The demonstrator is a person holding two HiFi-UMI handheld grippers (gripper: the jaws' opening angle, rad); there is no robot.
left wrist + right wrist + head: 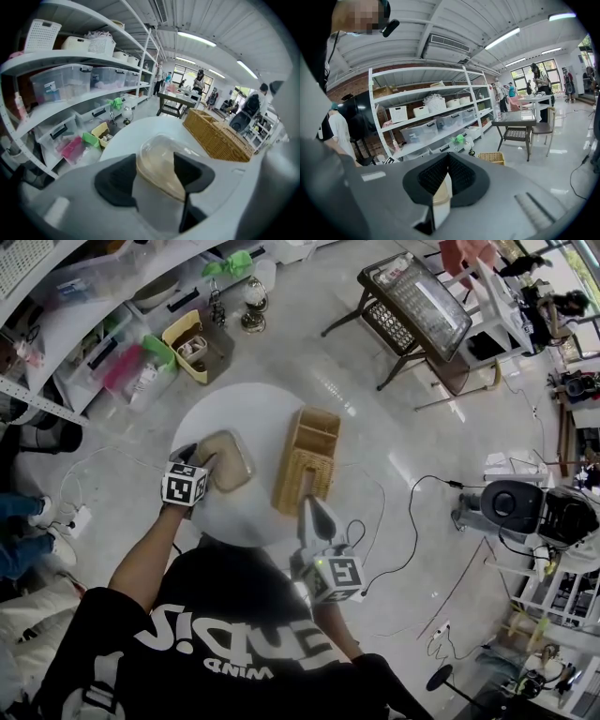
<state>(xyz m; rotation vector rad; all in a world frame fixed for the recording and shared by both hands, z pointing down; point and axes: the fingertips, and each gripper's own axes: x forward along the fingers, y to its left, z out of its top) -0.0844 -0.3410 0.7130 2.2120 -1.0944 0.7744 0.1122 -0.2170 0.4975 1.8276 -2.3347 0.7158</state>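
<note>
Two grippers are in front of you, both over the round white table. Your left gripper has its jaws drawn in on a beige container with a clear domed lid. One dark pad presses each side of the container's near end. The container sits at the left half of the table. Your right gripper is over the table's near edge, its jaws pressed together at the tips with nothing between them. Those tips are just beside the near end of the wicker basket; you cannot tell whether they touch it. The basket is long, with open compartments, and lies just right of the container without touching it. Past the table, on the floor to the left, a yellow bin stands near a pink tub. Both are beside white shelving loaded with clear storage boxes. Farther off to the right, a dark metal side table stands well apart from the round one
</note>
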